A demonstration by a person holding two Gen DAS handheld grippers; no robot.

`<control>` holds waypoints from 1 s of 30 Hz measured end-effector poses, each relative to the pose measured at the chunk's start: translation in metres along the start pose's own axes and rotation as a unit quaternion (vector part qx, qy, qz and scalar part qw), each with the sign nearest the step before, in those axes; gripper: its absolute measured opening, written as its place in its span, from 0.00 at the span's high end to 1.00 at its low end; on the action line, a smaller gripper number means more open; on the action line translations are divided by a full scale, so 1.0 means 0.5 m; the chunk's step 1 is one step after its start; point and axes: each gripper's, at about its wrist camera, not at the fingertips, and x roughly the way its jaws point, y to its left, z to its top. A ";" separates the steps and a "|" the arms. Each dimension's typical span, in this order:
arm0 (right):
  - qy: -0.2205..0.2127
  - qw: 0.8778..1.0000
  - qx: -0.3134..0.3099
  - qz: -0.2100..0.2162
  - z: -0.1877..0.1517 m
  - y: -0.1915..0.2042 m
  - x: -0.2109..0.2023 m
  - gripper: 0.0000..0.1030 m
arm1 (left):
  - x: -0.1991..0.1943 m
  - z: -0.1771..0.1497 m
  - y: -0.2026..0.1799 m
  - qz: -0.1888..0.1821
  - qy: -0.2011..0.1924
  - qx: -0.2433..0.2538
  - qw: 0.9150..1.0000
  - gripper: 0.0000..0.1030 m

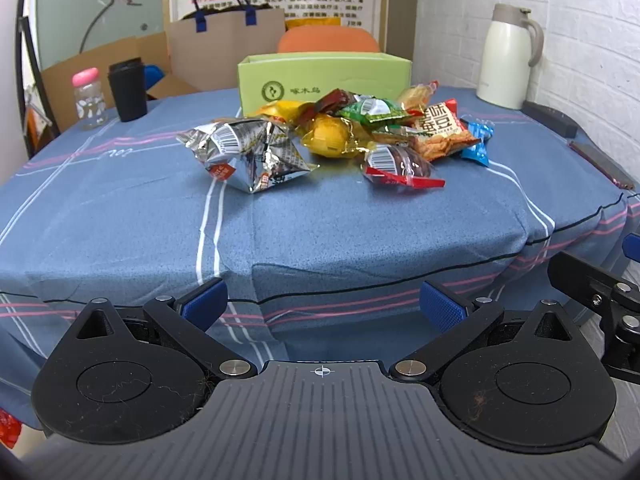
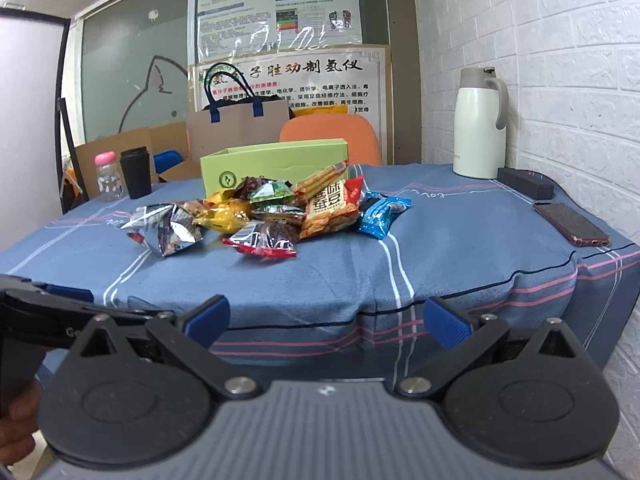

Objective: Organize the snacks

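The green box (image 1: pixel 324 80) at the back of the worktop (image 1: pixel 320 220) carries a round logo and the characters 啄木鸟; its inside is hidden from here. Just in front of it the snack pile (image 1: pixel 344 128) lies loose on the blue cloth: an orange packet (image 2: pixel 332 208) printed 怪味蚕豆, a crumpled silver bag (image 1: pixel 248 152) with a barcode, and a blue wrapper (image 2: pixel 382 214) on the right. Both the left claw (image 1: pixel 323 306) and right claw (image 2: pixel 326 320) are spread wide, holding nothing, short of the worktop's near edge.
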 end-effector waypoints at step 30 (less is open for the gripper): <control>0.051 0.965 -0.072 0.246 0.153 0.168 0.241 0.00 | 0.024 0.218 0.234 -0.035 -0.030 -0.082 0.996 0.12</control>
